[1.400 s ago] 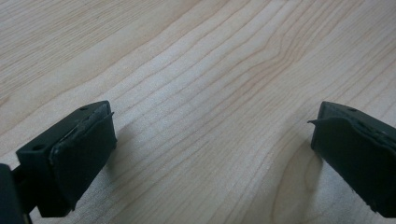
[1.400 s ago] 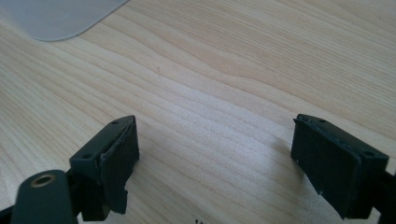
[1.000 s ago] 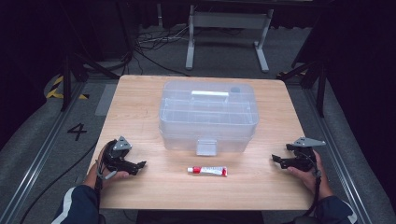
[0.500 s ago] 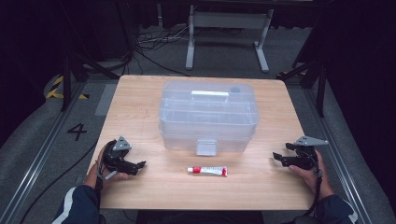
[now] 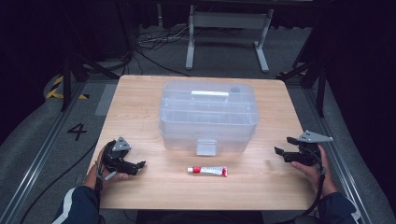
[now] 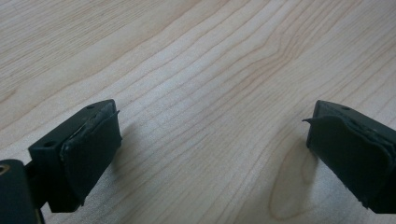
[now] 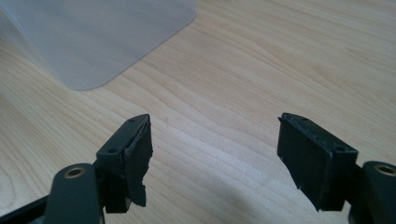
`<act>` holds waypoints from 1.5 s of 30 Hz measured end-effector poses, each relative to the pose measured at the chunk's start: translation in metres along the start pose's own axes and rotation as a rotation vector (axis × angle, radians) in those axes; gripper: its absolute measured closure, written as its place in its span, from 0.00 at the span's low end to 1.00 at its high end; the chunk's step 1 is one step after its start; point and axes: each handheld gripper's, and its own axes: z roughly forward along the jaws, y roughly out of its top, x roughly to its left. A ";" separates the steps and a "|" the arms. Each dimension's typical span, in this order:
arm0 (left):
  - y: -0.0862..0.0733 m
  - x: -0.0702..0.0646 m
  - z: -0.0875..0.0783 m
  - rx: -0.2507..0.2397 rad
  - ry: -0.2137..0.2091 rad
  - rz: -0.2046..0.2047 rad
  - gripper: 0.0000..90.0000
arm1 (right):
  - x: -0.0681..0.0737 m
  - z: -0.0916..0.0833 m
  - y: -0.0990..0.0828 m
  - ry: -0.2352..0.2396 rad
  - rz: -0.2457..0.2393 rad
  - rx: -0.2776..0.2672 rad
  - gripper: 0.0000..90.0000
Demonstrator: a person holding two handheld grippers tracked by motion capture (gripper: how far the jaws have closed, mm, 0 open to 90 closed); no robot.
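A clear plastic storage box (image 5: pixel 208 114) with a white handle and a front latch stands shut in the middle of the wooden table (image 5: pixel 140 107). A small white tube with red ends (image 5: pixel 207 171) lies in front of it, near the table's front edge. My left gripper (image 5: pixel 140 165) rests at the front left, its jaws (image 6: pixel 210 140) wide apart over bare wood, open. My right gripper (image 5: pixel 282 145) rests at the front right, open, pointing toward the box. Its jaws (image 7: pixel 215 154) have just been closing a little with nothing between them. A corner of the box (image 7: pixel 93 37) lies ahead of them.
Dark floor surrounds the table, with metal rails along both sides, cables and a metal stand (image 5: pixel 227 28) behind. Bare wood lies between each gripper and the tube.
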 end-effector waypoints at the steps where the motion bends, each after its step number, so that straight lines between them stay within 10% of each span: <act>1: 0.000 0.000 0.000 0.000 0.000 0.000 0.04 | 0.000 -0.001 0.002 -0.003 -0.003 -0.004 0.31; 45: -0.001 -0.001 -0.001 -0.001 -0.001 0.000 0.06 | 0.006 -0.031 0.108 -0.029 -0.136 -0.183 0.33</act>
